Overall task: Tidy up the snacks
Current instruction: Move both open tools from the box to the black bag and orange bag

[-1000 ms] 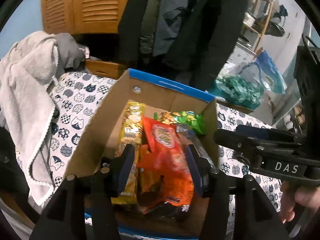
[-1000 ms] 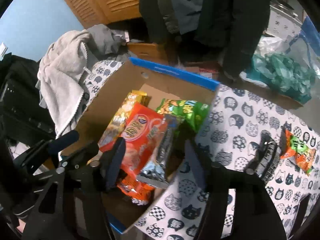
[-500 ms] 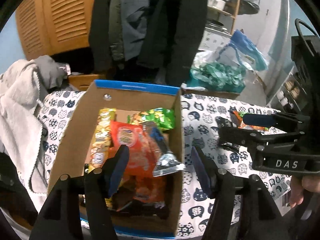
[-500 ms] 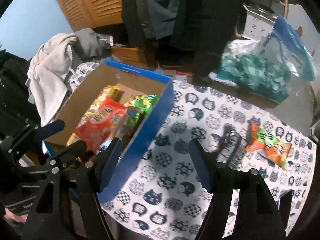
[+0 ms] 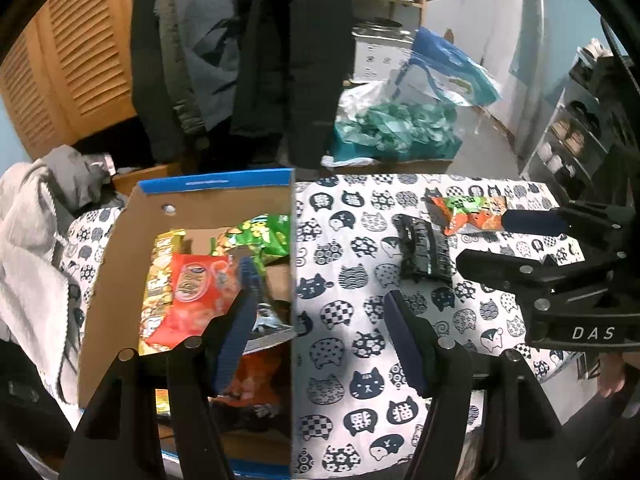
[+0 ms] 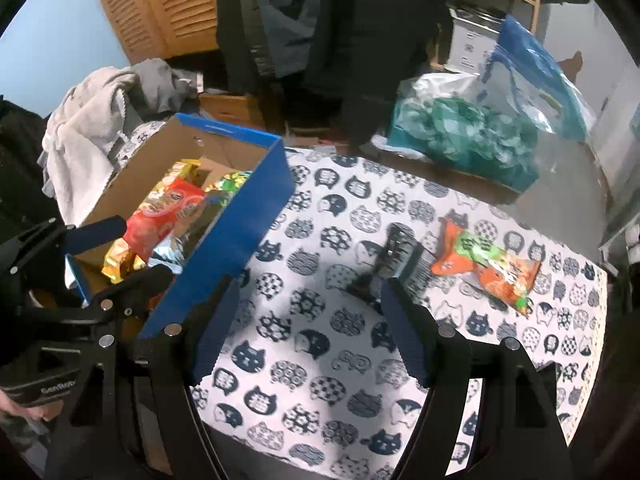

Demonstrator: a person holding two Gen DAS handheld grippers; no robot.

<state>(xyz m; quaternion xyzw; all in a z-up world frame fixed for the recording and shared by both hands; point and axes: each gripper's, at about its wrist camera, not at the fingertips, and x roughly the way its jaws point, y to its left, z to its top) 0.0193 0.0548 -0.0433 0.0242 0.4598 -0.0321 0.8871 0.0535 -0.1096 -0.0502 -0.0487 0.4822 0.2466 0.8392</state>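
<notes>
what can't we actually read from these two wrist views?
- Bottom of the box: left wrist view, the left claw and its frame cover the near packets.
- Box contents: right wrist view, its blue wall hides most packets.
- Print on the black packet: too small and dark in both views.
- Orange packet: left wrist view, the right claw's finger overlaps its end.
</notes>
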